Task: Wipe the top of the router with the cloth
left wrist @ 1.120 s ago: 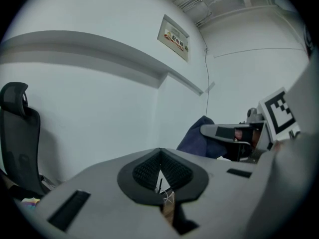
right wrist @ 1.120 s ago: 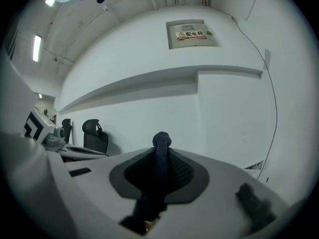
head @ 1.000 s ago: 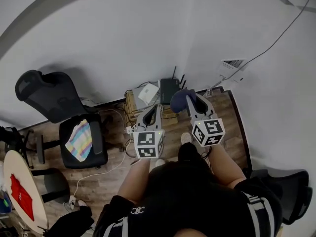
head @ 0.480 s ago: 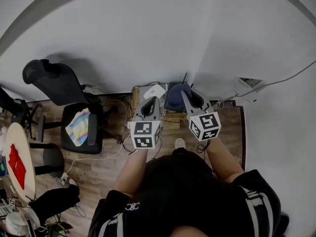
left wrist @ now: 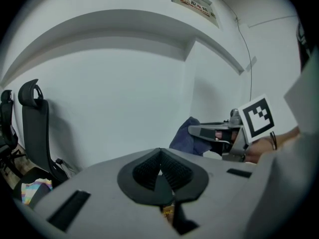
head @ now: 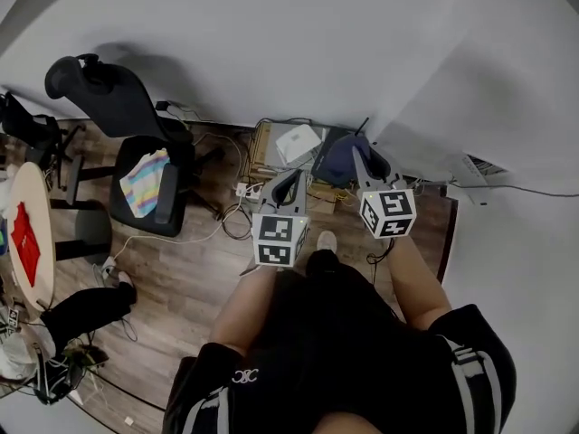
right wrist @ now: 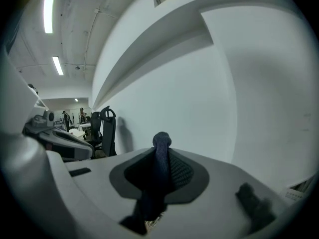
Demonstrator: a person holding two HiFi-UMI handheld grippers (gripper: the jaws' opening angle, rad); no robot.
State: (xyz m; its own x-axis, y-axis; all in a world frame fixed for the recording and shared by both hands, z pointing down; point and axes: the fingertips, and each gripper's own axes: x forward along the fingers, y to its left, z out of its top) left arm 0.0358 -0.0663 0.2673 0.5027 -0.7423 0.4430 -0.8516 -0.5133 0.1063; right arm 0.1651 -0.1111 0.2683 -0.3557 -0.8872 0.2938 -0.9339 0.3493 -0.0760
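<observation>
Wooden floor meets white wall at the router (head: 329,141). The right hand-held gripper (head: 360,159), grasping the navy cloth (head: 339,161), has carried it from the router's 6 o'clock onto its top, so wiping seems begun. The left hand-held gripper (head: 294,177) hangs clenched, empty, at 8 o'clock.

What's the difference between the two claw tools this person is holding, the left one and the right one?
The right gripper is clamped on a dark blue cloth that pokes up between its jaws. The left gripper has its jaws together too, but holds nothing. In the head view the right gripper reaches nearer the wall, while the left gripper sits a little further back. Both are the same grey two-jaw tool.
</observation>
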